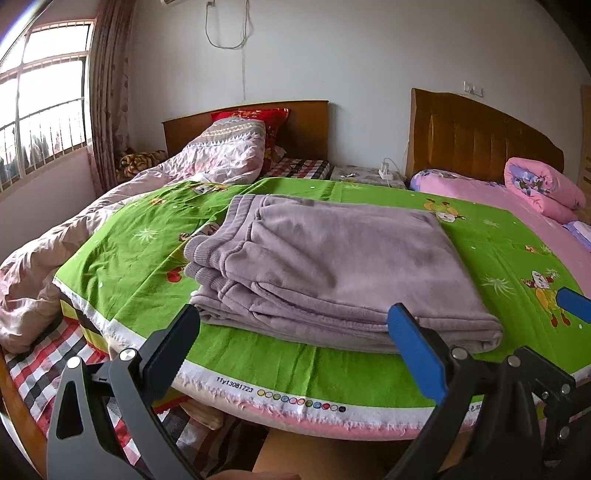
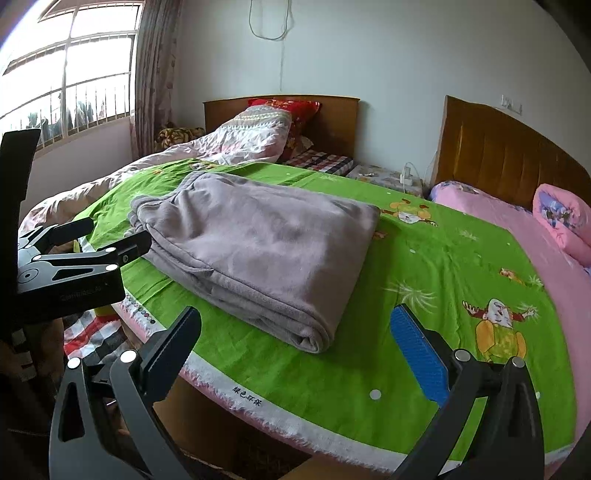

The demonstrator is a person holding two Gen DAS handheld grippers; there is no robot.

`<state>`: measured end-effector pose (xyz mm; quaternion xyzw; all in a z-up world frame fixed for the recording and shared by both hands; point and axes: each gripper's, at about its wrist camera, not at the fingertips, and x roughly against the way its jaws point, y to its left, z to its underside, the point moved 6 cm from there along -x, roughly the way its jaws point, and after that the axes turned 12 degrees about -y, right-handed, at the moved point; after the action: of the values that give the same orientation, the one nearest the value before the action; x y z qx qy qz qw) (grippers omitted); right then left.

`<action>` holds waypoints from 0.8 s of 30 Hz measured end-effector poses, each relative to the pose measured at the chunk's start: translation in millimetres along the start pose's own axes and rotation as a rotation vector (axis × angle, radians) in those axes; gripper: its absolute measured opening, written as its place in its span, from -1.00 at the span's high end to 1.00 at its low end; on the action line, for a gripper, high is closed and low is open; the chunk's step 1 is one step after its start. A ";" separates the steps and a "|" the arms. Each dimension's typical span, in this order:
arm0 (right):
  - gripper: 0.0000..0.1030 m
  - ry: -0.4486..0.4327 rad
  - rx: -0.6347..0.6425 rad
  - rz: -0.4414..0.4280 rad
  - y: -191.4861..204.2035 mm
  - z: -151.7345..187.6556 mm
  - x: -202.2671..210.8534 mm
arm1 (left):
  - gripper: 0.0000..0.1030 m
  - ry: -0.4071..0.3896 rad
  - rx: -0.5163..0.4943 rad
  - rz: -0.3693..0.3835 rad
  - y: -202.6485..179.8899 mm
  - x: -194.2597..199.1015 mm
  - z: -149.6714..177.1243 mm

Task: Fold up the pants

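Home bedroom: two beds [image 1: 480,140], quilts [image 1: 221,155].

Daylight pours through a barred window [image 1: 44,107] on the left, beside a patterned pink curtain [image 1: 109,92]. White walls [image 1: 369,51] back two wooden headboards [image 1: 480,140], with what looks like a charger on the nightstand [image 1: 365,173] between them. A cable [image 1: 229,33] hangs above.
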<state>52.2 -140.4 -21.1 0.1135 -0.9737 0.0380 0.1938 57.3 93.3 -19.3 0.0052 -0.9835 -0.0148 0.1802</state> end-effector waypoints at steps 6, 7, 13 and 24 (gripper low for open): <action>-0.92 0.013 0.000 -0.003 0.1 3.8 -1.7 | -0.97 0.006 -0.001 0.001 -0.9 -0.9 1.6; -0.92 0.015 -0.001 -0.002 0.5 4.4 -1.7 | -0.97 0.007 0.000 0.001 -1.0 -0.9 1.7; -0.92 0.024 -0.001 -0.004 0.6 7.1 -2.4 | -0.97 0.021 0.000 -0.001 -1.7 -2.3 5.2; -0.92 0.033 -0.001 -0.004 0.4 9.4 -2.9 | -0.97 0.035 -0.005 0.001 -3.1 -4.0 8.2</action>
<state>51.3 -140.5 -31.0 0.1147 -0.9702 0.0390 0.2099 58.2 90.4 -28.4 0.0043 -0.9802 -0.0173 0.1973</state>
